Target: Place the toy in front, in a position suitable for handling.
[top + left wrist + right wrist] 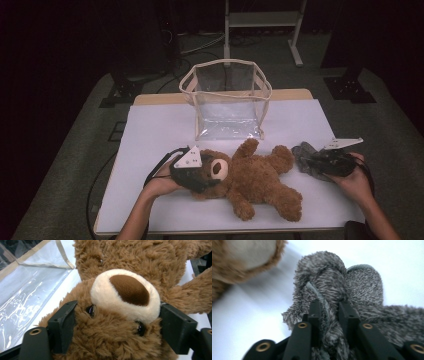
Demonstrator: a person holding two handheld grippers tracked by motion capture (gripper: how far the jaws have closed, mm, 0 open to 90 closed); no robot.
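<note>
Left gripper (207, 176): jaws spread around the head of the brown plush teddy bear (255, 177), pads against the fur at both sides of the face, lying on the white table sheet (155, 130). Right gripper (329, 308): jaws pinched on a fold of the grey fuzzy knit sock (352, 287), just beyond the bear's foot. Handling advice: squeeze the head deeper before lifting; keep the sock fold seated. High view adds the clear plastic bag with beige trim (227, 97), open, beyond both grippers; left gripper view shows the bear's eyes beside each pad.
</note>
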